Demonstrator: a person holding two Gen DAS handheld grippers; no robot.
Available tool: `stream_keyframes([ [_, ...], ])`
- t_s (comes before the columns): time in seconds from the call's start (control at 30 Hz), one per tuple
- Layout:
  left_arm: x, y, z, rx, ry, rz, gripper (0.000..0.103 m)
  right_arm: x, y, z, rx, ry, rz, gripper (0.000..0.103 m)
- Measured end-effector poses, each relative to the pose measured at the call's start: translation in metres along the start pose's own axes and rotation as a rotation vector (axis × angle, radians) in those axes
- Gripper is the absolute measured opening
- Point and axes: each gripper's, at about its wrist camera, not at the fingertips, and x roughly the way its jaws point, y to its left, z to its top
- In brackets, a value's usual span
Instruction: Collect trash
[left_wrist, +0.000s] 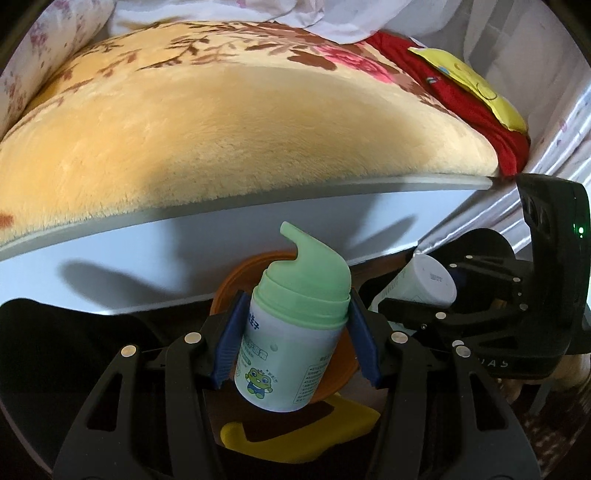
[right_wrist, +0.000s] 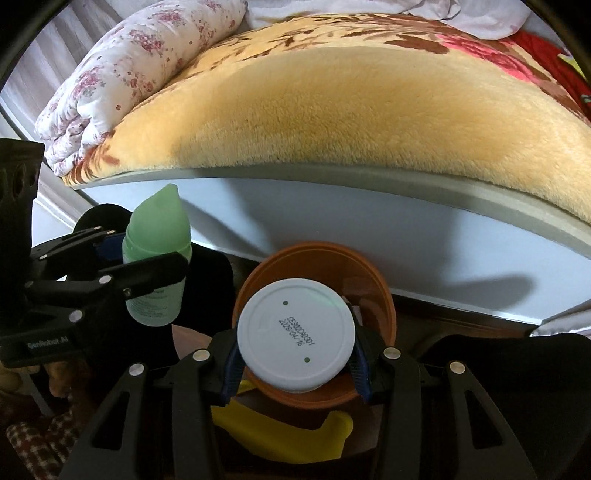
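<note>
low centre of the left view, the left hand-held gripper (left_wrist: 293, 341) is clamped on a green-capped bottle (left_wrist: 291, 332). low centre of the right view, the right hand-held gripper (right_wrist: 295, 354) pinches a white jar (right_wrist: 297, 336). just beyond both sits the orange bin (right_wrist: 384, 291), so both seem picked up but not yet dropped. the bed (right_wrist: 332, 122) fills the top.
</note>
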Motion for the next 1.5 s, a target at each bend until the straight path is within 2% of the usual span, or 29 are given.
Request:
stream_keyframes([
  [0.23,0.004,-0.006,-0.003,-0.011,0.022,-0.025,0.052,0.002,-0.001,-0.002,0.0,0.013,-0.005,0.047],
  [0.3,0.005,-0.005,-0.003,-0.036,0.039,-0.029,0.052,0.003,-0.004,-0.003,0.015,0.022,-0.007,0.052],
  [0.33,0.005,-0.004,-0.003,-0.046,0.042,-0.029,0.057,0.003,-0.005,-0.004,0.022,0.024,-0.004,0.061],
  [0.37,0.004,-0.003,-0.002,-0.055,0.045,-0.02,0.065,0.001,-0.006,-0.003,0.027,0.013,-0.013,0.064],
  [0.43,0.002,-0.002,-0.001,-0.075,0.04,0.019,0.074,-0.003,-0.008,-0.003,0.027,-0.001,-0.025,0.067],
  [0.47,0.0,0.0,-0.001,-0.081,0.035,0.024,0.075,-0.004,-0.009,-0.003,0.029,-0.007,-0.026,0.069],
  [0.6,-0.002,0.002,-0.001,-0.089,0.033,0.059,0.077,-0.007,-0.015,-0.003,0.043,-0.019,-0.037,0.071],
  [1.0,-0.006,0.0,-0.001,-0.07,0.014,0.084,0.078,-0.009,-0.015,-0.003,0.049,-0.034,-0.021,0.072],
  [1.3,-0.013,0.001,0.009,-0.049,-0.036,0.143,0.079,-0.012,-0.018,0.001,0.061,-0.053,-0.009,0.073],
  [1.5,-0.02,0.003,0.024,-0.047,-0.077,0.184,0.079,-0.024,-0.026,0.016,0.072,-0.102,-0.017,0.074],
])
